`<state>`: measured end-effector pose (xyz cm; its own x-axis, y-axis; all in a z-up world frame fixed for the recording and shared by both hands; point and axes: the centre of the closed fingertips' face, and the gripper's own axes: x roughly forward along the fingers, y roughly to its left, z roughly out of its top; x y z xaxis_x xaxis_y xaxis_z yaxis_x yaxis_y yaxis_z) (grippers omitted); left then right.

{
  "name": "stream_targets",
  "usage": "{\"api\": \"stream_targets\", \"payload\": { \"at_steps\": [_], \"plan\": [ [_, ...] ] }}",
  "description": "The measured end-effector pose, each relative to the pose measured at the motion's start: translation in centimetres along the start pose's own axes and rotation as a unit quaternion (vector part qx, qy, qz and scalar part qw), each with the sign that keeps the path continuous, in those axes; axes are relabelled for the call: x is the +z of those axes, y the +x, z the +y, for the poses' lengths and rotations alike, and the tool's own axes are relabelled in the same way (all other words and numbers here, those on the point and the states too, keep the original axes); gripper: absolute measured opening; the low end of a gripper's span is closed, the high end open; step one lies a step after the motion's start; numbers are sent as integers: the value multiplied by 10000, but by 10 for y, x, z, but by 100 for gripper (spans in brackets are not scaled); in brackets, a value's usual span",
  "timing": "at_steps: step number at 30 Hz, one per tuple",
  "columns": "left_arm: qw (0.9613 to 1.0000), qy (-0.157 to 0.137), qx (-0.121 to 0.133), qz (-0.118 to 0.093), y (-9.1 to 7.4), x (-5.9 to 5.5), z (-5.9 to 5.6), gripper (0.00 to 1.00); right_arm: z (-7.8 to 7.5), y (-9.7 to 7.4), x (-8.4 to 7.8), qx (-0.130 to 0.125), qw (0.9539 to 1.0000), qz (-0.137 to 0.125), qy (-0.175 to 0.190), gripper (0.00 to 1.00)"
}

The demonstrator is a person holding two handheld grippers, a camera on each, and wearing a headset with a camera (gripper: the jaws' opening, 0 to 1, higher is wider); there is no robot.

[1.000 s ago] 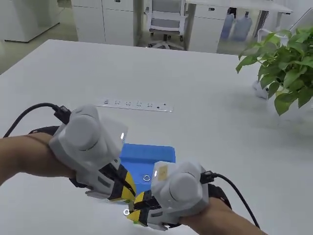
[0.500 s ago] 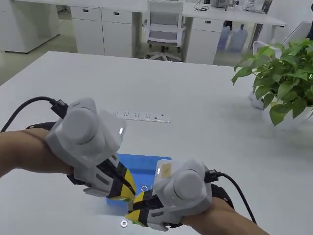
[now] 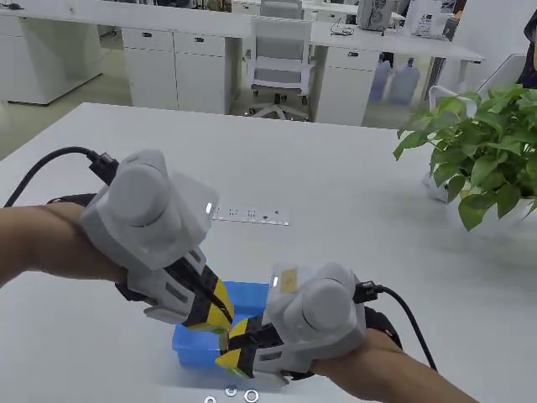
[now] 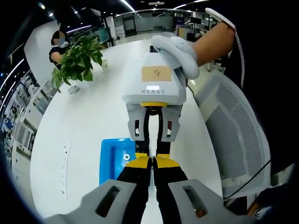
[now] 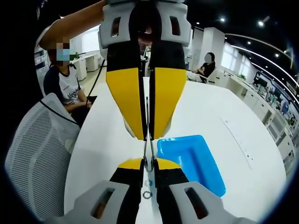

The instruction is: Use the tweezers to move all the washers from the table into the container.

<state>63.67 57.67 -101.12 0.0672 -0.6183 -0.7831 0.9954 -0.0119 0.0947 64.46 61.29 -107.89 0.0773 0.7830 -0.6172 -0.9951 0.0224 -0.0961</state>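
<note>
Yellow pads tip both pairs of jaws, and they meet nose to nose over the near edge of the white table (image 3: 352,193). The left gripper (image 4: 152,164) and the right gripper (image 5: 148,164) face each other, each with its jaws drawn together on the thin metal tweezers (image 5: 148,148), which run in a straight line from one pair of pads into the other. The tweezers' arms lie almost closed. Their tips are hidden between the right gripper's pads, so whether they carry anything cannot be told.

The blue container (image 5: 189,156) sits on the table just beside the meeting point, on the side away from the person in the head view. One washer (image 4: 126,157) lies inside it, as the left gripper view shows. Two more washers (image 5: 147,194) rest on the bare table close to each other, just outside the container's near edge and under the right gripper's jaws. In the head view they show at the bottom edge.

Farther back on the table lie a white power strip (image 3: 250,216) and a potted plant (image 3: 482,164).
</note>
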Motion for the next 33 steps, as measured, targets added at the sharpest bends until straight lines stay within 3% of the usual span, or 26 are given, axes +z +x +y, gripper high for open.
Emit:
{"api": "stream_targets", "payload": {
  "at_steps": [17, 33],
  "plan": [
    [9999, 111, 121, 19, -4, 1, 31, 6, -33, -3, 3, -159, 9999, -46, -40, 10],
    [9998, 107, 171, 37, 12, -18, 56, 6, -58, 12, -16, -206, 9998, 17, 29, 11]
  ]
}}
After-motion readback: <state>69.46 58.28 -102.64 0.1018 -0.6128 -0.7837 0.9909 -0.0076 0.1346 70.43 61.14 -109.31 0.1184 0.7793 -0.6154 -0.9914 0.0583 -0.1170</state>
